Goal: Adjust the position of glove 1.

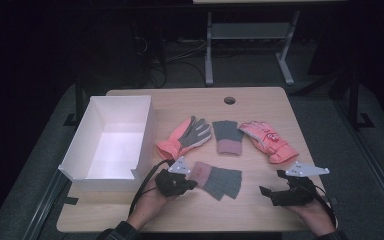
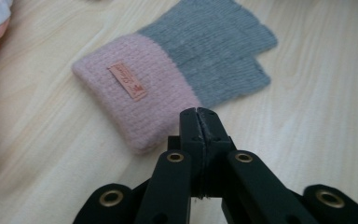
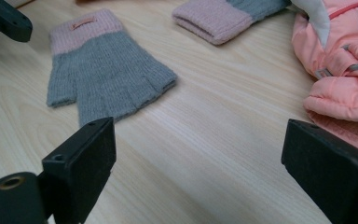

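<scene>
**A:** Left gripper view first: your left gripper (image 2: 199, 114) has its jaws pressed flat together with nothing between them. The tips sit just short of the pink cuff of the near knitted fingerless glove (image 2: 177, 79), close to its edge but, as far as I can tell, not pinching it.

**B:** So you're lined up on the cuff rather than the grey finger end?

**A:** That's my reading. The cuff is the thick, doubled part with the small label, so it gives you something firm to bite. You'd have to part the jaws before you can take it.

**B:** And your right gripper (image 3: 198, 154)?

**A:** Spread wide and empty, jaws resting low over bare wooden table (image 3: 214, 140). It points across at the same glove, with the peach ski glove (image 3: 340, 70) just off to one side. It looks like you're keeping it ready without crowding the left.

**B:** What lies farther out?

**A:** From the high view, the near glove (image 1: 219, 179) lies flat between your two grippers, its cuff toward the left one (image 1: 176, 182). Its matching fingerless glove (image 1: 227, 136) sits farther back, between the other peach ski glove (image 1: 185, 136) and the first. The white open box (image 1: 114, 142) stands at your left, apart from all four, a likely place to drop them.
</scene>
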`<action>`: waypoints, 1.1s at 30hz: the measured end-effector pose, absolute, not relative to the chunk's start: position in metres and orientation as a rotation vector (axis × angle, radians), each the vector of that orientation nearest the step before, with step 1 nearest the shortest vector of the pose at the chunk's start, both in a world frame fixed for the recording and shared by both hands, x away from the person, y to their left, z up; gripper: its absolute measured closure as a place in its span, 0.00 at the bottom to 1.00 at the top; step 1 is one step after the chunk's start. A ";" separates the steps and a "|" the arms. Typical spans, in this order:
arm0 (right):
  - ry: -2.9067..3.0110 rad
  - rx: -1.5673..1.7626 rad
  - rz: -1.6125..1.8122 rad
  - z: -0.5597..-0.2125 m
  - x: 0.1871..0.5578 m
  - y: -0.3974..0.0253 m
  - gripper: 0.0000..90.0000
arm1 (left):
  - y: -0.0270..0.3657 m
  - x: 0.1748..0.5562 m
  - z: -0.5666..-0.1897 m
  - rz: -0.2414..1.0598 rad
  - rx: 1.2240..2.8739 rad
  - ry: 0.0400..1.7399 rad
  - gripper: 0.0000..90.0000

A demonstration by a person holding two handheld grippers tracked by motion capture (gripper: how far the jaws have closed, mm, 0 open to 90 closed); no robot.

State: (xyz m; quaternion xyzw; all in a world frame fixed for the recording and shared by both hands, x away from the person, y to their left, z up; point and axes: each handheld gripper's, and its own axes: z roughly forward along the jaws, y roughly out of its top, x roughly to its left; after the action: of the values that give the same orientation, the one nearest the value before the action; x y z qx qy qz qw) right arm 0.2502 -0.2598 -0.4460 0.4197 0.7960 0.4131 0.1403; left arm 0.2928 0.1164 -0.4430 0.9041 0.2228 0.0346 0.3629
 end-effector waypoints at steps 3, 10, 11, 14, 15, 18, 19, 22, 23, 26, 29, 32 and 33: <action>2.300 1.207 1.202 -0.445 0.250 -0.258 0.11 | 0.115 0.297 -0.442 0.083 2.334 0.569 1.00; 2.298 1.217 1.206 -0.444 0.249 -0.257 0.11 | 0.111 0.308 -0.437 0.113 2.311 0.588 1.00; 2.296 1.221 1.205 -0.444 0.249 -0.257 0.11 | 0.110 0.310 -0.437 0.117 2.308 0.592 1.00; 2.287 1.221 1.209 -0.443 0.248 -0.257 0.11 | 0.107 0.315 -0.436 0.125 2.316 0.578 1.00; 2.287 1.212 1.208 -0.443 0.248 -0.257 0.11 | 0.105 0.316 -0.435 0.131 2.307 0.581 1.00; 2.286 1.206 1.208 -0.442 0.248 -0.256 0.11 | 0.100 0.321 -0.435 0.137 2.322 0.553 1.00; 2.286 1.206 1.208 -0.442 0.248 -0.256 0.11 | 0.100 0.321 -0.435 0.137 2.322 0.553 1.00; 2.282 1.218 1.200 -0.442 0.252 -0.253 0.11 | 0.095 0.330 -0.433 0.144 2.324 0.551 1.00; 2.282 1.218 1.200 -0.442 0.252 -0.253 0.11 | 0.095 0.330 -0.433 0.144 2.324 0.551 1.00; 2.297 1.208 1.178 -0.443 0.254 -0.249 0.11 | 0.089 0.338 -0.434 0.146 2.324 0.560 1.00; 2.289 1.195 1.177 -0.442 0.254 -0.249 0.11 | 0.085 0.345 -0.436 0.151 2.329 0.567 1.00; 2.282 1.202 1.169 -0.442 0.253 -0.250 0.11 | 0.081 0.351 -0.437 0.157 2.327 0.578 1.00; 2.283 1.205 1.173 -0.442 0.253 -0.250 0.11 | 0.079 0.353 -0.437 0.159 2.324 0.579 1.00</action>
State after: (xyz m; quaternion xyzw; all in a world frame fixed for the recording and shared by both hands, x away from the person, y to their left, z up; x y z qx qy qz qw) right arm 0.2530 -0.2499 -0.4422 0.4199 0.7958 0.4088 0.1525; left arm 0.3534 0.0790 -0.4371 0.9025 0.2249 0.0617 0.3621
